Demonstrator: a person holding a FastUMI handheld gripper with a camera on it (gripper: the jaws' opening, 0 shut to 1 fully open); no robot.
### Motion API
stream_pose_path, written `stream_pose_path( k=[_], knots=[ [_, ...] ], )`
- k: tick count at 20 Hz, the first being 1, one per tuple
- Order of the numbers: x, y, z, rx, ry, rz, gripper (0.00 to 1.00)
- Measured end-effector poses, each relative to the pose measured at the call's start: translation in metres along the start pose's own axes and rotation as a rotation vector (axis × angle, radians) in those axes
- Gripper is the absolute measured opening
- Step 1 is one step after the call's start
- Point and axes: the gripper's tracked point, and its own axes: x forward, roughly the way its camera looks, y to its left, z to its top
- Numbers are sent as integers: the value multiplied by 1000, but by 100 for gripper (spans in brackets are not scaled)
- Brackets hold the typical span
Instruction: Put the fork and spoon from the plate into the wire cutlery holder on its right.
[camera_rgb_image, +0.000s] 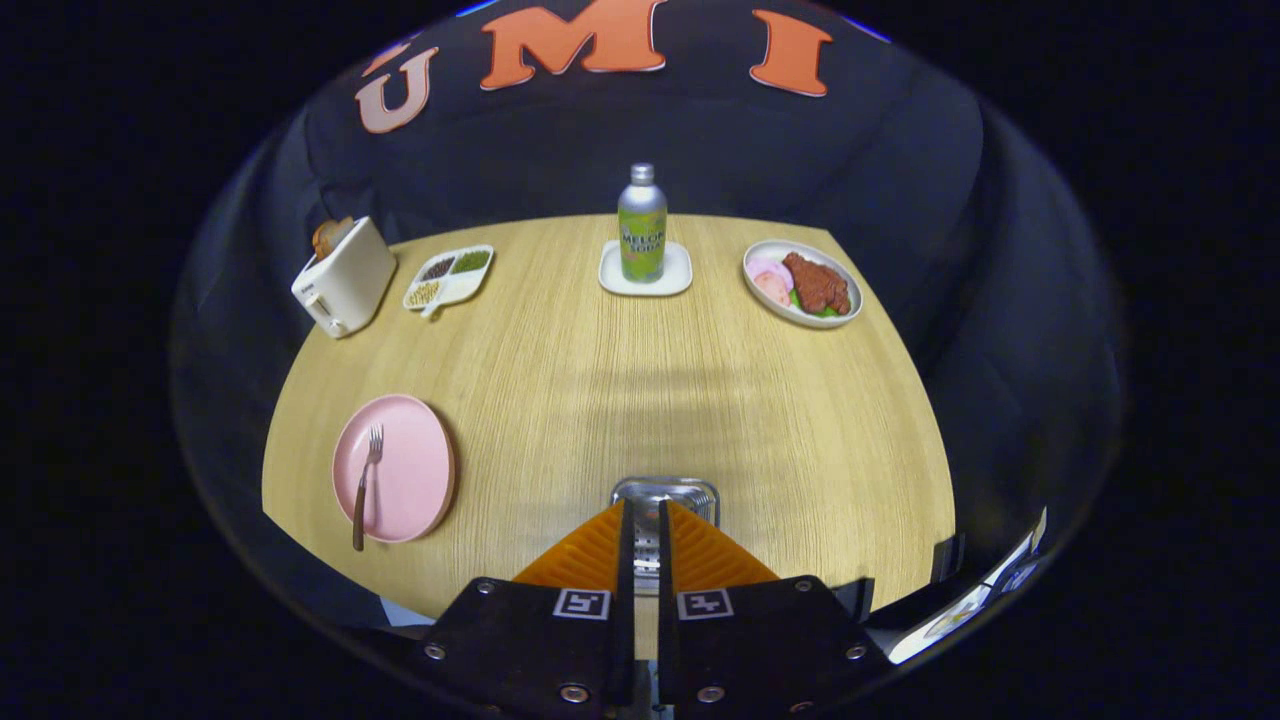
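Observation:
A pink plate (400, 465) lies near the table's front left corner. A fork (366, 484) with a dark handle rests on its left side, tines pointing away from me. The wire cutlery holder (665, 494) stands to the plate's right, directly under my fingertips, with only its far rim and some mesh showing. My gripper (646, 512) hangs over it, its fingers drawn together to a thin slit. A narrow silvery piece, apparently the spoon's (646, 560) handle, is pinched in that slit and points down into the holder.
A green bottle (642, 225) on a white coaster stands at the far middle of the wooden table (700, 400). A plate of food (803, 283) is at the far right. A white toaster (345, 277) and a divided snack tray (449, 277) are at the far left.

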Motion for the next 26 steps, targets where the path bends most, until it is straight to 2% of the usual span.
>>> stream_pose_path(
  k=[5, 6, 10, 16, 19, 21, 26],
  knots=[
    [-25, 30, 54, 23, -250, 43, 12],
    [-33, 43, 61, 17, -290, 81, 12],
    [-60, 85, 87, -20, -446, 139, 19],
    [-74, 145, 97, -56, -528, 197, 55],
    [-72, 175, 93, -59, -542, 206, 77],
    [-66, 196, 88, -61, -538, 213, 86],
    [-40, 256, 54, -106, -469, 260, 90]
  ],
)
